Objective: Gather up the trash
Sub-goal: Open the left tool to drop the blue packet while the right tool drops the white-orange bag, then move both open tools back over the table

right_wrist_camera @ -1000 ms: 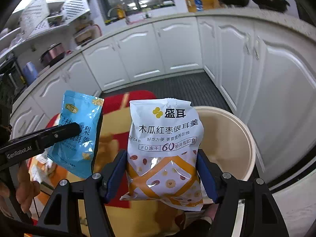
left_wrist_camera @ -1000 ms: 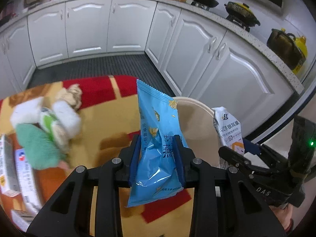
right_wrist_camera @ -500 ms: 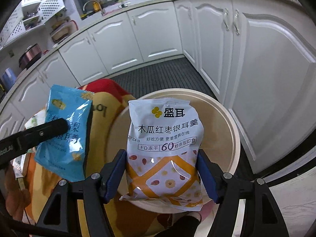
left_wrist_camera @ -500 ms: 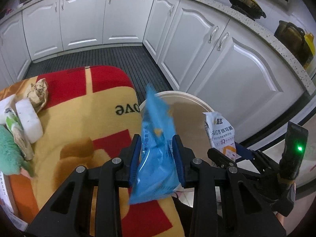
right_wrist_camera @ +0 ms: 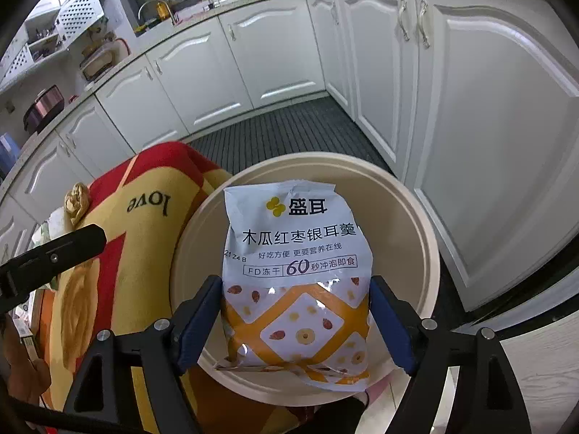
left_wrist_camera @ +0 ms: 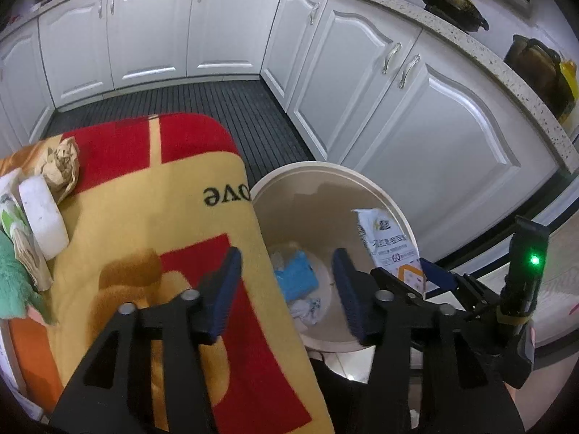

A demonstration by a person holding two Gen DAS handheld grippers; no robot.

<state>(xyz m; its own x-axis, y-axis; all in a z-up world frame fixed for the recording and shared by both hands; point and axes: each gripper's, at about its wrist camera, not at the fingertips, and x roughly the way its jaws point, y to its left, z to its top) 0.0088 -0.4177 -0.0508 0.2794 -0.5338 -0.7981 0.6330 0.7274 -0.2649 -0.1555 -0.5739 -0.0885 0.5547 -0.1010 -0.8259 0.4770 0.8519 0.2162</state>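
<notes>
Now that the left gripper has dropped its blue packet into the bin, jaws opening empty, the right gripper is loosening around the white packet next.

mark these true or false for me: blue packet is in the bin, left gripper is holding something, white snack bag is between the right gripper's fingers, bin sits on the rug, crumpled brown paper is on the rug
1. The blue packet lies inside the bin. True.
2. The left gripper holds something. False: its fingers are opening with nothing between them.
3. The white snack bag is between the fingers of the right gripper, above the bin. True; the fingers are opening.
4. The bin sits on the rug. False: it stands beside the rug's edge.
5. Crumpled brown paper lies on the rug. True.
</notes>
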